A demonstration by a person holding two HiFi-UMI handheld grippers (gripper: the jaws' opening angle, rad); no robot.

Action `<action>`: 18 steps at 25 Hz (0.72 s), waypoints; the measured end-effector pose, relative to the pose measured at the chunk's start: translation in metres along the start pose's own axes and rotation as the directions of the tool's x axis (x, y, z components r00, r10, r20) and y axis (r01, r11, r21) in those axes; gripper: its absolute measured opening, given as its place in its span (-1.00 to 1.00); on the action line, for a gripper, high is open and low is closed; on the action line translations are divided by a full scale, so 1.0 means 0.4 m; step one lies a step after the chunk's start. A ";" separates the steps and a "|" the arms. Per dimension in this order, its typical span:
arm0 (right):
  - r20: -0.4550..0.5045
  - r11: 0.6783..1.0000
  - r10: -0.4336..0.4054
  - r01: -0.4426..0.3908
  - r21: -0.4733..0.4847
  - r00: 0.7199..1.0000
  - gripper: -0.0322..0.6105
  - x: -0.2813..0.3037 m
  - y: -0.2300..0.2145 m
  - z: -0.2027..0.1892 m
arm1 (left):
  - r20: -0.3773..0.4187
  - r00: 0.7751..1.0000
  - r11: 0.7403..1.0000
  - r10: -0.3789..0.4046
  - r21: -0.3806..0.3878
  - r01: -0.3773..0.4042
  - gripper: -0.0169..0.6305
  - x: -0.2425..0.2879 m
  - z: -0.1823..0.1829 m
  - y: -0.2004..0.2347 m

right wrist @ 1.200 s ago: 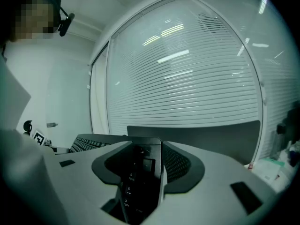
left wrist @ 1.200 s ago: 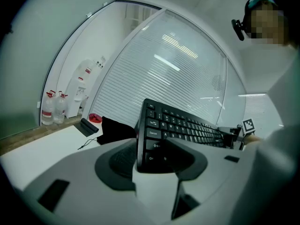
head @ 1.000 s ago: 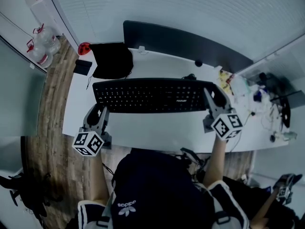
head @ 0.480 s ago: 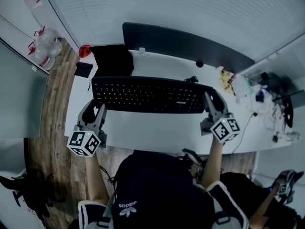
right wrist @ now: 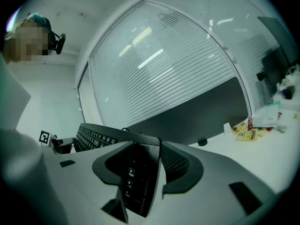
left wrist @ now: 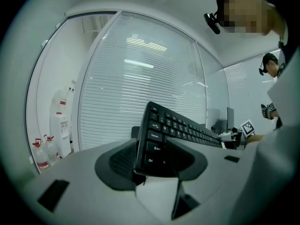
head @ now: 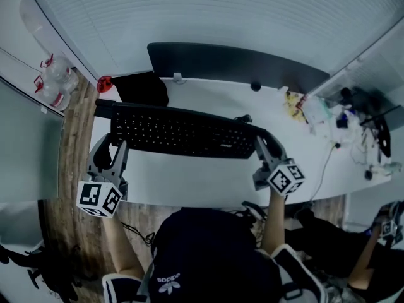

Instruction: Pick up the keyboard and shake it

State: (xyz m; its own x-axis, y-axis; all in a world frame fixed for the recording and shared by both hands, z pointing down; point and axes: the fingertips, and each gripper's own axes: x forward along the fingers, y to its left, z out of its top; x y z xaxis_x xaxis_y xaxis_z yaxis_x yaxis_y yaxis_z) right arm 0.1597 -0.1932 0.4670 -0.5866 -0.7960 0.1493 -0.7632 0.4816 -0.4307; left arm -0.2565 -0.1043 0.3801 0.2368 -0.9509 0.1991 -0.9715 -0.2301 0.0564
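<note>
A long black keyboard (head: 183, 132) hangs in the air over the white desk (head: 189, 182), held at both ends. My left gripper (head: 108, 151) is shut on its left end; in the left gripper view the keyboard (left wrist: 180, 128) stands on edge between the jaws of my left gripper (left wrist: 152, 161), keys facing right. My right gripper (head: 264, 145) is shut on the right end; in the right gripper view the number-pad end of the keyboard (right wrist: 138, 172) fills the gap in my right gripper (right wrist: 140, 175). The keyboard's cable rises from its far edge.
A black monitor (head: 233, 65) lies along the desk's far edge. A black pouch (head: 140, 88) and a red object (head: 105, 83) sit at the far left corner. Clutter and cables (head: 328, 115) cover the desk's right end. Water bottles (head: 53, 81) stand on the floor at left.
Both grippers and the keyboard have shifted left and a little away from me, and the keyboard now tilts with its left end higher in the view.
</note>
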 end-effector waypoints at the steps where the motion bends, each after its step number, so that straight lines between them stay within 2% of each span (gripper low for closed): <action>1: 0.002 1.000 -0.005 0.005 0.014 1.000 -0.34 -0.004 -0.003 -0.006 | 0.003 1.000 1.000 -0.002 0.006 0.002 -0.34 -0.001 0.008 -0.006; 5: -0.001 0.998 -0.009 0.009 0.060 1.000 -0.34 -0.015 -0.014 -0.028 | 0.016 0.999 0.999 -0.029 0.034 0.028 -0.34 0.000 0.038 -0.022; 18: -0.008 0.998 -0.027 0.028 0.065 1.000 -0.34 -0.018 -0.031 -0.041 | 0.055 0.996 0.991 -0.074 0.117 0.067 -0.34 0.009 0.104 -0.050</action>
State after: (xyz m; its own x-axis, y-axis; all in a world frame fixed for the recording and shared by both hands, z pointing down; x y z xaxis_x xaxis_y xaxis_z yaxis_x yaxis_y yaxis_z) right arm 0.1688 -0.1874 0.4857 -0.5677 -0.8059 0.1682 -0.7601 0.4347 -0.4830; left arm -0.2367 -0.1117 0.3388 0.3068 -0.9413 0.1405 -0.9477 -0.3157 -0.0457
